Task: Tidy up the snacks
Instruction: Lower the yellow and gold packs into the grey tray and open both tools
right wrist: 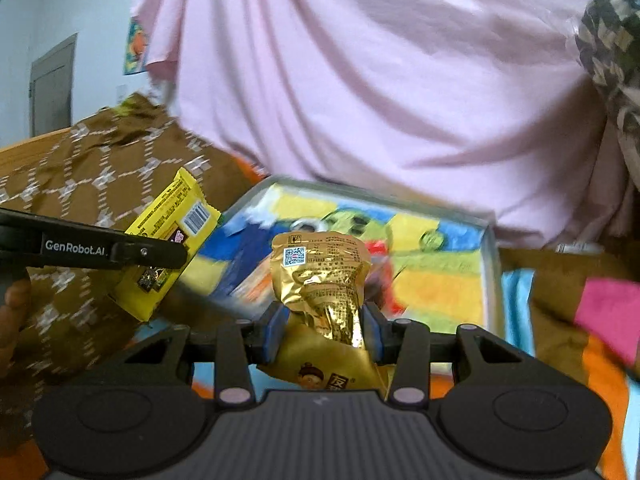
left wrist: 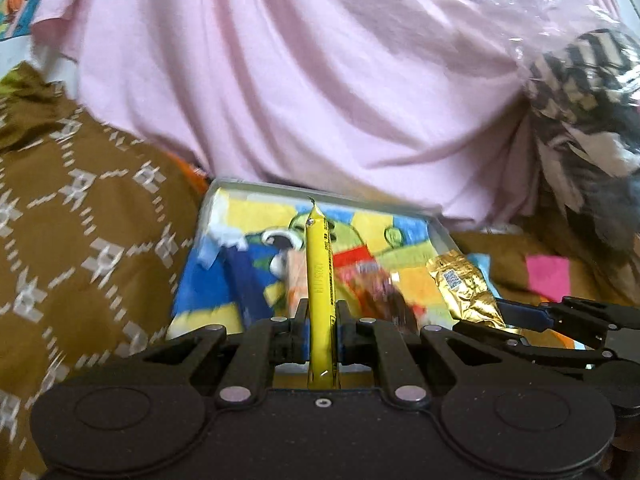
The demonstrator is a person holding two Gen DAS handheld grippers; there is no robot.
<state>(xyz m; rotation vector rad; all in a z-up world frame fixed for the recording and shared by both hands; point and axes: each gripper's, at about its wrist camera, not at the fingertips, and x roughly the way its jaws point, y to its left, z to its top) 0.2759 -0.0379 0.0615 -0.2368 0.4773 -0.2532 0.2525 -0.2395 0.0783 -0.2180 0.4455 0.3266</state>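
A colourful tray (right wrist: 493,264) lies on patterned cloth ahead. The left gripper (left wrist: 321,322) is pinched tight on a flat yellow packet (left wrist: 319,280); the right gripper (right wrist: 325,330), part open, squeezes a gold pouch (right wrist: 320,276). Best to bring each low over the tray before letting go. Readable: "GenRobot.AI" on the left gripper, a QR code on the pouch.

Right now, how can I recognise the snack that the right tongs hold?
Find the metal tray lined with a bright cartoon cloth, below the pink fabric. In front of it, the right tongs pinch a crinkled gold foil packet bearing a small QR code; the packet beside it is flat and yellow.
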